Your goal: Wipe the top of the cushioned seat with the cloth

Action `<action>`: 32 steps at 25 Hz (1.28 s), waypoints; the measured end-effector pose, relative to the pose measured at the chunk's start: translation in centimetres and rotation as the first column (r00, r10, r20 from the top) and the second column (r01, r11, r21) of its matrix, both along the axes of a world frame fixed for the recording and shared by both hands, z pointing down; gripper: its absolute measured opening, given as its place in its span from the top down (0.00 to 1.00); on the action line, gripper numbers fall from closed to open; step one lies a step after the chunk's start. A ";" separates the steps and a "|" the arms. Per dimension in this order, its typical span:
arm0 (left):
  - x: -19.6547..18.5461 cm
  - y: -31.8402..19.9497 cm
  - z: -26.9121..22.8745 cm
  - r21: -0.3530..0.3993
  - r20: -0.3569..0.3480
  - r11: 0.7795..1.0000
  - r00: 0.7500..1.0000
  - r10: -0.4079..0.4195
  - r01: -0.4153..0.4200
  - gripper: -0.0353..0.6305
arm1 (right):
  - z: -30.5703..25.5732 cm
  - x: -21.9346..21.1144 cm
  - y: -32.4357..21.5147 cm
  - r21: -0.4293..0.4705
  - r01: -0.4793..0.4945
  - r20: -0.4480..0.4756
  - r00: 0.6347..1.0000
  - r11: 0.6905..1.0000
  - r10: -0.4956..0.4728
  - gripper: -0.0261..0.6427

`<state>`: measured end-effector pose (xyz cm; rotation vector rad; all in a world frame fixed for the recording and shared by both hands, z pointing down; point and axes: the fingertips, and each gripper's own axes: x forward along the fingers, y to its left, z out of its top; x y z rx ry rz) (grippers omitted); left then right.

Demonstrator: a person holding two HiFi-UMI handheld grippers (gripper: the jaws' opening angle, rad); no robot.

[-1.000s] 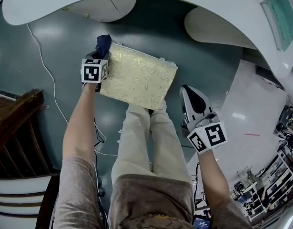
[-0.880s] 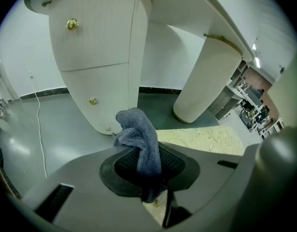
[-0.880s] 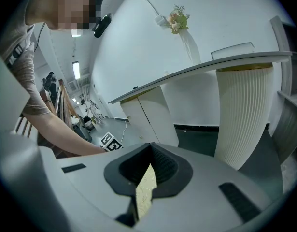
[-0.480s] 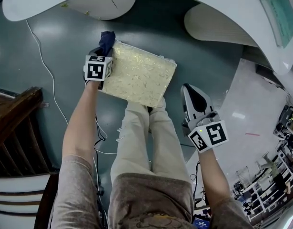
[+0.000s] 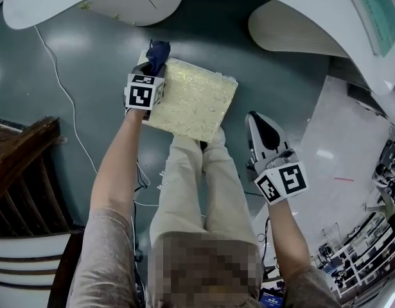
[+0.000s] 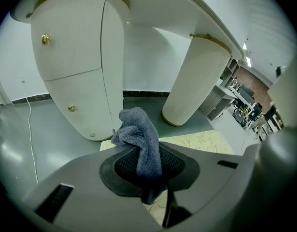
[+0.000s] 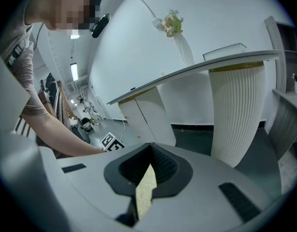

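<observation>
Cloth (image 5: 157, 53) of soft, nubbly blue-grey terry sits bunched and clamped in the left gripper (image 5: 152, 63), at the far left corner of the cushioned seat (image 5: 194, 101). From there the whole rectangular top, a pale gold fabric with a fine leafy pattern, runs rightward and back toward the person, so I judge the wipe has to be pulled that way. The right gripper (image 5: 256, 122) hangs well apart off the seat's near right corner, its jaws drawn all but together on nothing, so the left is plainly the nearer.
</observation>
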<state>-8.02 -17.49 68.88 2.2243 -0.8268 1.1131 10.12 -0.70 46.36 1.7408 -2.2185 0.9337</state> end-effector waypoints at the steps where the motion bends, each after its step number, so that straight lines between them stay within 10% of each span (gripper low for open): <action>1: 0.4 0.2 0.0 -0.001 -0.004 1.000 1.000 0.005 -0.005 0.81 | 0.0 0.1 0.1 0.001 -0.003 0.000 1.000 1.000 0.003 0.95; 32: 12.2 9.7 -0.3 -0.054 -0.136 0.988 0.981 0.136 -0.144 0.81 | 0.4 3.5 3.1 -0.010 -0.077 0.018 0.997 0.997 0.077 0.95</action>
